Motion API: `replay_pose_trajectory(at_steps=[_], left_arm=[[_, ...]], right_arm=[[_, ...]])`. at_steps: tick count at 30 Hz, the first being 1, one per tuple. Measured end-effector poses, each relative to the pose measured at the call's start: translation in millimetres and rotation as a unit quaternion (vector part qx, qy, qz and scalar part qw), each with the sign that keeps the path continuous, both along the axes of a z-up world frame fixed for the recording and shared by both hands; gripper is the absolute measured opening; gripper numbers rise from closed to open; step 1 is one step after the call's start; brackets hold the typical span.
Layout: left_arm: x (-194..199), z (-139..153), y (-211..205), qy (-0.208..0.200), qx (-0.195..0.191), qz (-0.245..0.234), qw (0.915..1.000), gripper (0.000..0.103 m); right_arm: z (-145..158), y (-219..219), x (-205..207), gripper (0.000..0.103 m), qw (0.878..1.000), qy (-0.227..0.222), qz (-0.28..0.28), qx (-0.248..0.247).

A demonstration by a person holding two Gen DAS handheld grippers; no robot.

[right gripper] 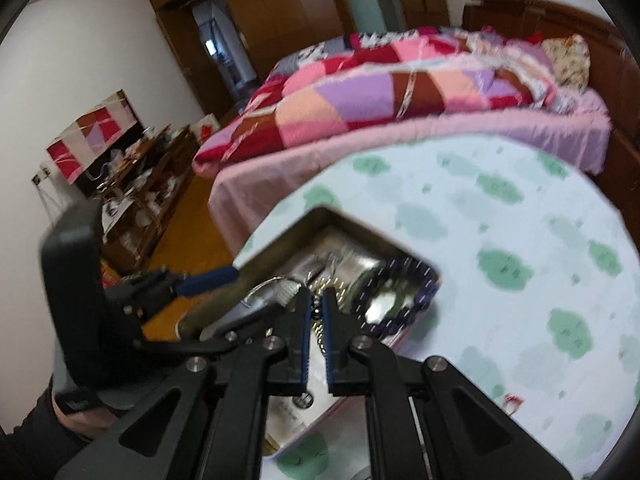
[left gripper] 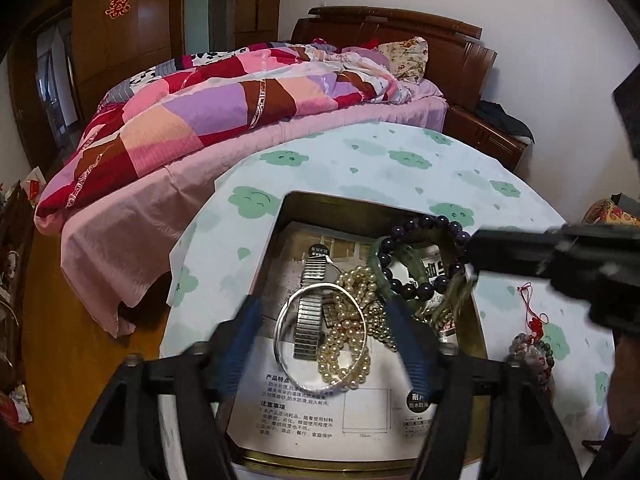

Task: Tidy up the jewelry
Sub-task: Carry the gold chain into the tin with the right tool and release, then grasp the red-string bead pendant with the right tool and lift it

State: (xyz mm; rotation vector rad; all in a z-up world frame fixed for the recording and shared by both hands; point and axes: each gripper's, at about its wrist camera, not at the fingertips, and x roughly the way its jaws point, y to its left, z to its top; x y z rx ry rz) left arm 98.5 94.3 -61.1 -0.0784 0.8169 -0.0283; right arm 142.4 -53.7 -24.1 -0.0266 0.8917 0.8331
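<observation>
The bed [left gripper: 256, 92] fills the far side of the room, its patchwork quilt [right gripper: 384, 100] heaped across it; the headboard is cut off by the lens edge in my right view. In front of it stands the round table [left gripper: 400, 160] under a pale cloth with green clouds; its near edge is hidden behind my own tools. On the cloth sits the open tin box [left gripper: 292, 216], lined with printed paper, its near rim covered by my left gripper [left gripper: 324, 312]; those fingers stand wide apart over the box with nothing pressed between them. My right gripper [right gripper: 316, 300] has its fingers nearly together (a dark bead or two shows in the narrow slit, but blur hides whether they pinch it); I cannot tell if anything is held. Inside the box the jewelry lies tangled: a dark bead bracelet [left gripper: 424, 256] against the far corner, a silver bangle [left gripper: 320, 340] lying over a metal watch band [left gripper: 310, 312], a pearl strand [left gripper: 352, 332] piled beside them. Outside the box, on the cloth to its right, lies a red-tasselled bead charm [left gripper: 532, 340], partly cut off by my left gripper's frame.
</observation>
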Motion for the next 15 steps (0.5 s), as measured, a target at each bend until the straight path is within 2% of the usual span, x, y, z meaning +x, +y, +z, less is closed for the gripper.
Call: replay_pose_trajectory(at_steps=[3, 5, 6, 7, 9, 12, 15], left_arm=[[-6, 6, -1, -0.013, 0.001, -0.002, 0.9999, 0.082], [-11, 11, -2, -0.02, 0.002, -0.002, 0.9998, 0.083], [-13, 13, -3, -0.025, 0.004, -0.005, 0.9997, 0.084], [-16, 14, -5, -0.029, 0.01, -0.006, 0.9995, 0.084], [-18, 15, -9, -0.033, 0.026, -0.003, 0.9991, 0.085], [-22, 13, -17, -0.036, 0.047, 0.002, 0.9982, 0.085], [-29, 10, -26, -0.036, 0.062, 0.008, 0.9974, 0.085]], right_arm=[[-2, -11, 0, 0.017, 1.0, 0.001, -0.009, 0.011], [2, -30, -4, 0.036, 1.0, -0.004, -0.016, 0.02], [3, -36, -8, 0.052, 1.0, -0.011, -0.023, 0.018], [5, -49, -11, 0.061, 0.999, -0.025, -0.036, 0.015], [6, -73, -13, 0.062, 0.998, -0.033, -0.058, 0.01], [0, -108, -14, 0.062, 0.995, -0.019, -0.096, 0.001], [-11, -131, -22, 0.062, 0.992, -0.013, -0.119, -0.03]])
